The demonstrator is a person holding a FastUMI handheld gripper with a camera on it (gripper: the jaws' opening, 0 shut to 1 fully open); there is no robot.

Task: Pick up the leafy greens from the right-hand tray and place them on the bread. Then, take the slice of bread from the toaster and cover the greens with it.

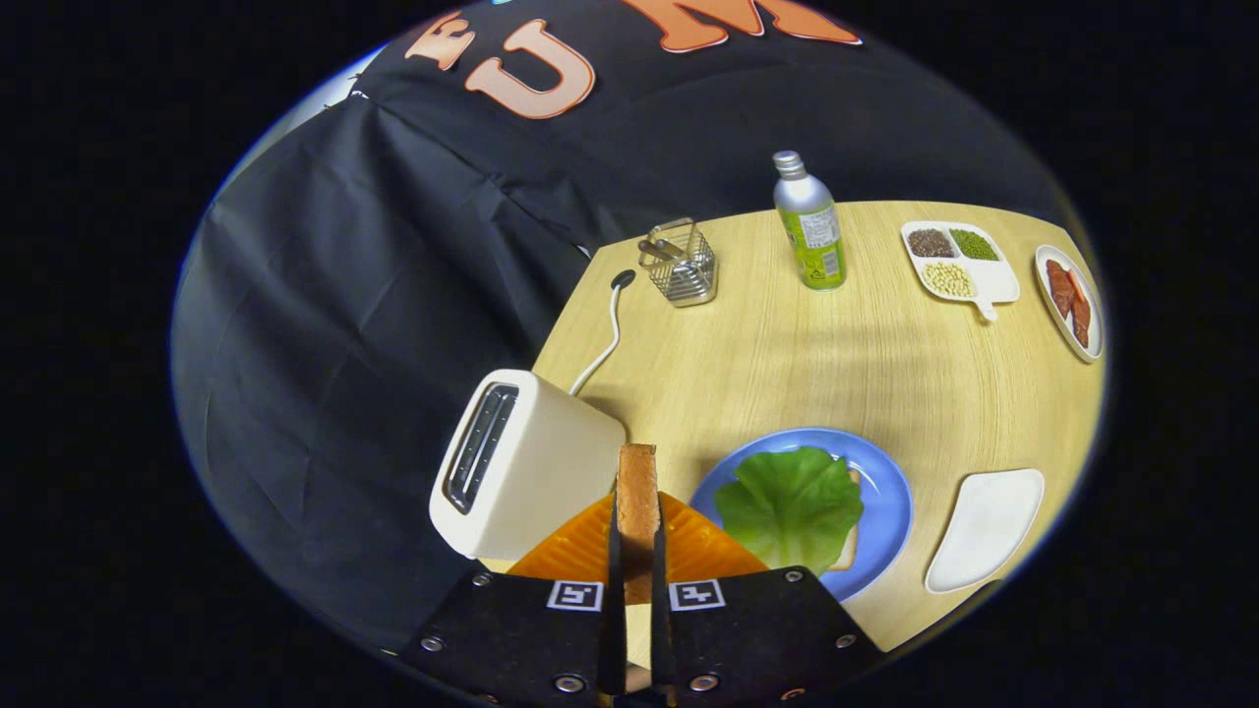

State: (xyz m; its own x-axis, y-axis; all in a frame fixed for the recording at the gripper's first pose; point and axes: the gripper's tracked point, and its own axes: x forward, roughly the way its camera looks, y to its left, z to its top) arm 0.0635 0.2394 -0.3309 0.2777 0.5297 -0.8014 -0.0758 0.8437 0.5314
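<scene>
My gripper is shut on a slice of toasted bread, held edge-on and upright between both fingers, above the table. Just left of the fingers stands the white toaster, its slots dark. To the right of the fingers lies a blue plate with a green leaf spread over a slice of bread, of which only the edge peeks out. The white right-hand tray lies bare beyond the plate.
An orange mat lies under the held slice. Farther off on the wooden table stand a wire basket, a green bottle, a divided dish of beans and a plate of meat slices. The toaster cord runs back.
</scene>
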